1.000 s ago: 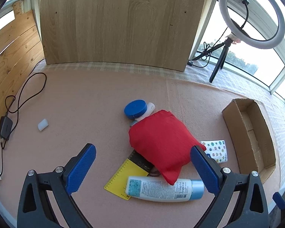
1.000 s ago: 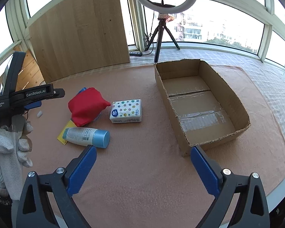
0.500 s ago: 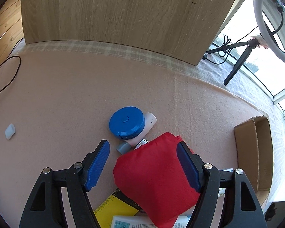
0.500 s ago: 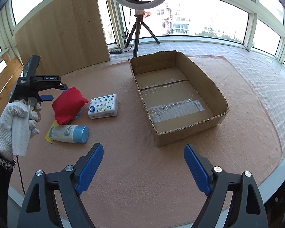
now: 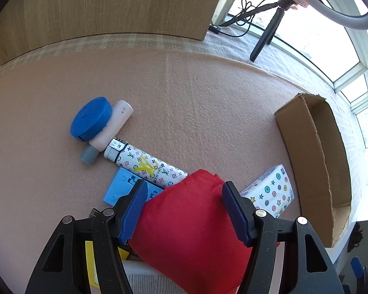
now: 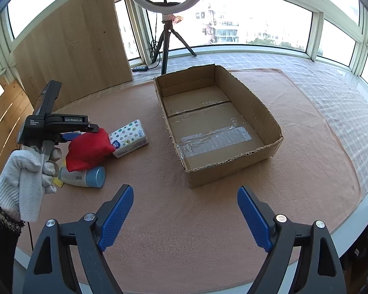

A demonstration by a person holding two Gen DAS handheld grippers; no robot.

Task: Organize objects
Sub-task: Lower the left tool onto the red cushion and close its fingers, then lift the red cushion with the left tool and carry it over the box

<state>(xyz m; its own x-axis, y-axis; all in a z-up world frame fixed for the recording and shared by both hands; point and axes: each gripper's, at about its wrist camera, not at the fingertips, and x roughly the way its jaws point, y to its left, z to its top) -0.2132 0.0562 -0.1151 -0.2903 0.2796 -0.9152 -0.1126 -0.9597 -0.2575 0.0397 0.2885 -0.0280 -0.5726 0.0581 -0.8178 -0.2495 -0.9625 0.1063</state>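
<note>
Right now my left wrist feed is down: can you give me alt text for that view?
The left gripper is shut on a red fabric pouch, over a pink mat. Beyond lie a blue round case, a patterned tube and a blue card; a star-print tissue pack and cardboard box sit right.

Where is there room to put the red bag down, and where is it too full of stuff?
The cardboard box is empty inside, so there is lots of room. The pink mat is bare between the box and the right gripper. It is crowded by the left gripper, which grips the red bag: the tissue pack and the bottle lie there.
</note>
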